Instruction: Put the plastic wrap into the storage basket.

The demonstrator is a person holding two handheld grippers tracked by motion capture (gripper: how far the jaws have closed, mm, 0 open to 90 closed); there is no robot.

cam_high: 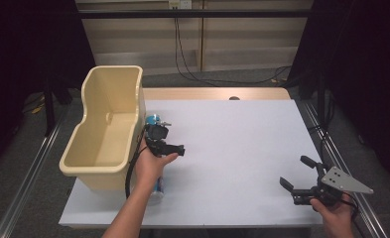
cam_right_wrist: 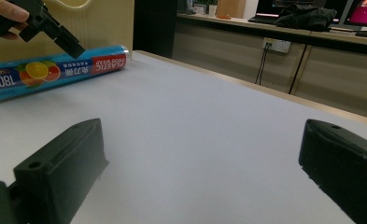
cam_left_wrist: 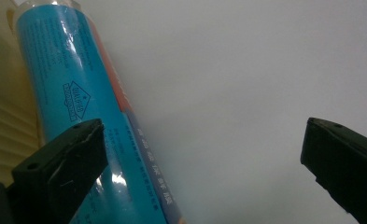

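Note:
A blue roll of plastic wrap lies on the white table, lengthwise against the side of a beige bin. My left gripper hovers just above the roll's far half, open; the hand hides the roll's middle. In the left gripper view the roll runs behind the left jaw, and the space inside the left gripper holds only bare table. My right gripper rests low at the table's front right, open and empty. From the right gripper, the roll and the left gripper appear far off.
The bin is tall and deep, with nothing inside, and overhangs the table's left edge. Its ribbed wall sits right beside the roll. Metal rails run along both sides of the table. Cables hang behind the far edge.

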